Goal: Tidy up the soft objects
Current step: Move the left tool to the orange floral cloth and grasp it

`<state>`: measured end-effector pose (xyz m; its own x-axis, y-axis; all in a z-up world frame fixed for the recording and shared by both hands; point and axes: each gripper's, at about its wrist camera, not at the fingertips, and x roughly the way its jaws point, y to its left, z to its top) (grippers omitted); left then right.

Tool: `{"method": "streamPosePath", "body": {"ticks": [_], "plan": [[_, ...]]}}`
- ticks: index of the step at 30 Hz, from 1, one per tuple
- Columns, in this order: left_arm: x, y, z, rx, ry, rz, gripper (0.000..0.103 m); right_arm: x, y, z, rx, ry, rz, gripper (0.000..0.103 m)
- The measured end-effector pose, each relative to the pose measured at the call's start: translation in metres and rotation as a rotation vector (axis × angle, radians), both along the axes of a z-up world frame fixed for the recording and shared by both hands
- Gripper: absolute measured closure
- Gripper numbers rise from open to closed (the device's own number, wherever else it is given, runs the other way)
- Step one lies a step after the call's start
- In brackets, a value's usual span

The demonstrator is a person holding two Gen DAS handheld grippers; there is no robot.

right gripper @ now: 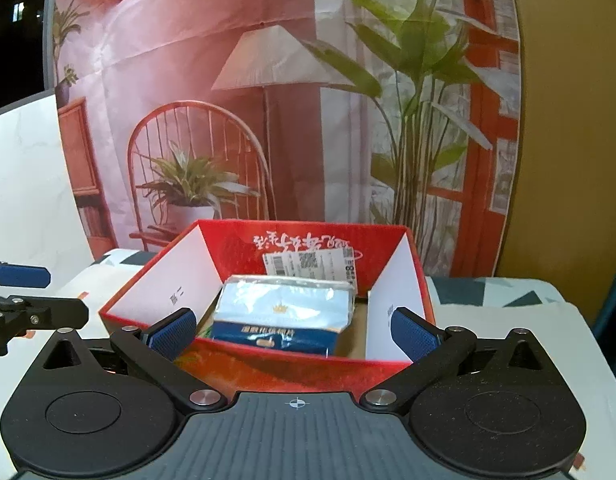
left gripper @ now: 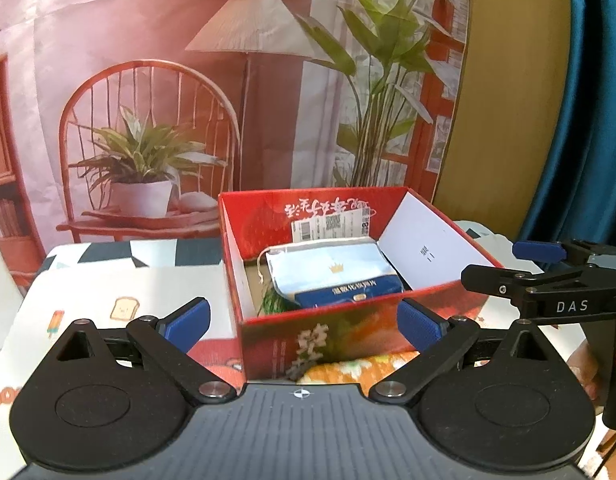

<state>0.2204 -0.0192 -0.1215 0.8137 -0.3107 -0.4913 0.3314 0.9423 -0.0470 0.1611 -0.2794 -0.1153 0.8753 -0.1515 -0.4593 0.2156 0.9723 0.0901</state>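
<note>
Atop patterned tablecloth (left gripper: 107,280), red box (left gripper: 348,332) holds blue packet (left gripper: 336,276); both grippers' fingers (left gripper: 187,316) wide, empty.

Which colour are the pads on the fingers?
Blue pads; the right wrist view shows them best.

This looks like a home corner dressed up as a recording spot rather than a real sitting room: the lamp, wicker chair and potted plants are all printed on a creased backdrop (left gripper: 235,80) hanging behind the table. The table itself wears a household tablecloth (left gripper: 107,292) with cartoon toast and ice lollies, and a reused red gift box (right gripper: 267,364) (a shipping label is stuck inside it) stands on top. A blue curtain (left gripper: 588,120) hangs to one side of a mustard-coloured wall (left gripper: 508,100).
</note>
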Motion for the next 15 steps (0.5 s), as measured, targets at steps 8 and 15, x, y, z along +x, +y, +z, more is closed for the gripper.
{"method": "streamPosePath", "body": {"ticks": [8,15], "plan": [[-0.023,0.008,-0.012,-0.008,0.006,0.01,0.002,-0.023,0.018,-0.011,-0.036,0.014,0.003,0.0],[-0.045,0.013,-0.031,-0.01,0.023,0.022,0.002,-0.05,0.033,-0.024,-0.006,-0.007,0.006,0.0]]}}
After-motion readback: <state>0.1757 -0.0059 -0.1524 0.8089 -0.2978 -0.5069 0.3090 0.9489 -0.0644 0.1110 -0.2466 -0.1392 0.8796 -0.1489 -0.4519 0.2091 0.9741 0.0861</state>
